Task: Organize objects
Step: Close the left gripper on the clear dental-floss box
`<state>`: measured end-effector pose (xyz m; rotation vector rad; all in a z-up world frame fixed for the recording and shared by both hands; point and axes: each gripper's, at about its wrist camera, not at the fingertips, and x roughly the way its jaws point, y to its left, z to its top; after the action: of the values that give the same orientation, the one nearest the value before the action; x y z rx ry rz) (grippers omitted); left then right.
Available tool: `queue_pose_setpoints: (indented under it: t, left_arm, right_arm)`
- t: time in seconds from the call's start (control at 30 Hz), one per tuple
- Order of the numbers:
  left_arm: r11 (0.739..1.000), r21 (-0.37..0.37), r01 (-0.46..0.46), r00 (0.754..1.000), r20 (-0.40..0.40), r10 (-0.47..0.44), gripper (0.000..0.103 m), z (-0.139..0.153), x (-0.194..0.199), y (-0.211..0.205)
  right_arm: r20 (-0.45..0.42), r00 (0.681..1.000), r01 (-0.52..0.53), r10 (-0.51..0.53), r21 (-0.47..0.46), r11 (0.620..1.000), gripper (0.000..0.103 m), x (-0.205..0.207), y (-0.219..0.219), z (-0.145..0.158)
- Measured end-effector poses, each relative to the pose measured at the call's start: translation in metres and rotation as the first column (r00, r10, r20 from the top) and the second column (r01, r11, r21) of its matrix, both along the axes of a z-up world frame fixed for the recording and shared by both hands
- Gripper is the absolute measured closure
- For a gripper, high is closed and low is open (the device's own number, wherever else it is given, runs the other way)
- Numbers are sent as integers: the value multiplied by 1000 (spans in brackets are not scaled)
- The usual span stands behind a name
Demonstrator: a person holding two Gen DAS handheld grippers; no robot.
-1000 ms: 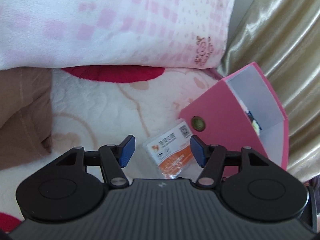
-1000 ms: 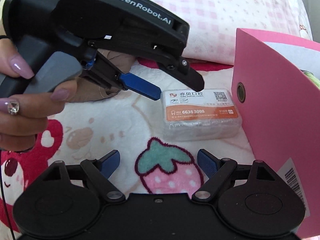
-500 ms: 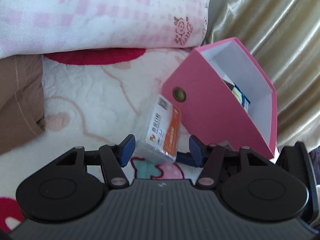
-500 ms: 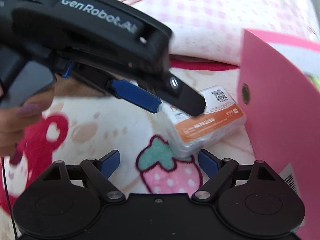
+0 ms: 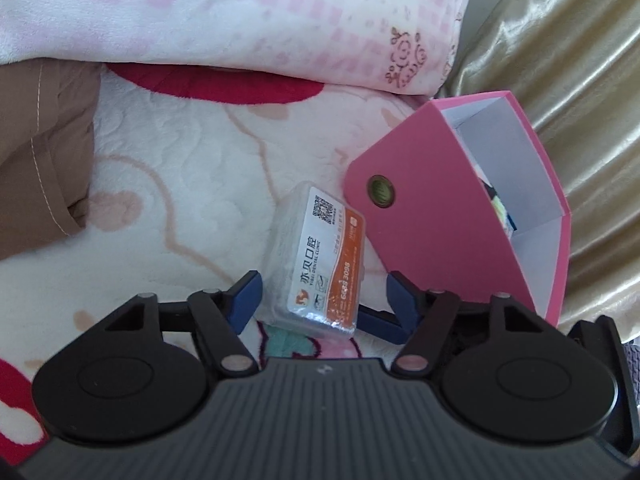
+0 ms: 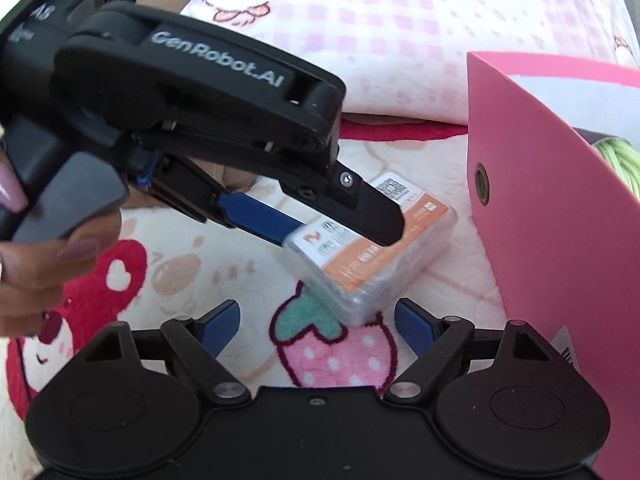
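Observation:
A clear plastic case with an orange-and-white label point(image 5: 320, 264) point(image 6: 372, 256) is tilted, its near end just above the strawberry blanket point(image 6: 332, 344). My left gripper point(image 5: 324, 296) point(image 6: 344, 236) is shut on it, one blue pad at its left end and the black finger across its top. Just right of the case stands a pink open-topped box point(image 5: 420, 240) point(image 6: 540, 200) holding a few items. My right gripper point(image 6: 318, 316) is open below the case with nothing between its fingers. One of its blue fingers point(image 5: 376, 320) shows in the left wrist view.
A pink checked pillow point(image 5: 240, 20) lies behind, a brown cloth point(image 5: 36, 152) to the left. A gold curtain point(image 5: 580, 80) hangs behind the pink box. A hand point(image 6: 48, 264) grips the left gripper's handle.
The case lay flat on the blanket between the left gripper's fingers. It now sits tilted and turned in that grip. The right gripper stayed open and in place.

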<state>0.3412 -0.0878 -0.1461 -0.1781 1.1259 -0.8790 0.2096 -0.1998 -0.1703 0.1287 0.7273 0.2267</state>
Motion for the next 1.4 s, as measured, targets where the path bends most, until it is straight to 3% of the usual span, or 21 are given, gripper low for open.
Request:
queue_pose_setpoints:
  t: [0.1,0.2,0.33,0.5,0.63,0.8,0.87,0.93,1.0,1.07,1.4]
  left_arm:
    - [999,-10,-37,999,-18,37,52,-1,-9,10]
    - [997,-24,-78,996,-50,76,53,2,-18,25]
    - [992,-42,-122,983,-144,114,53,0,-31,44]
    - [991,20,-136,970,-199,137,53,-10,-41,49]
    - [982,46,-183,970,-156,188,53,-11,-42,52]
    - [968,55,-245,961,-119,250,53,-15,-37,50]
    - [970,44,-239,964,-113,242,59,-15,-37,45]
    - [969,58,-242,964,-97,247,61,-14,-40,41]
    - [965,47,-259,958,-117,263,64,-15,-42,42]
    - [958,34,-285,948,-139,286,64,-16,-45,45]
    - [938,38,-344,934,-92,346,63,-8,-80,42]
  right_arm:
    - [11,1000,-13,13,-24,1000,13,-4,0,0]
    - [19,998,-57,56,26,998,13,-8,-5,8]
    - [-43,990,-129,132,56,990,13,-11,-4,14]
    - [-77,981,-173,177,52,984,14,-16,16,12]
    - [-76,985,-155,155,3,988,15,-13,20,1]
    - [-88,991,-98,102,42,994,14,-9,18,-2]
    - [-86,992,-92,93,20,996,14,-10,22,0]
    - [-80,993,-93,90,-40,995,19,-12,29,-1]
    - [-74,995,-74,65,-117,990,33,-14,35,-1]
    - [-77,995,-79,69,-147,986,33,-16,38,1]
    - [-106,993,-58,46,-108,992,35,-26,31,9]
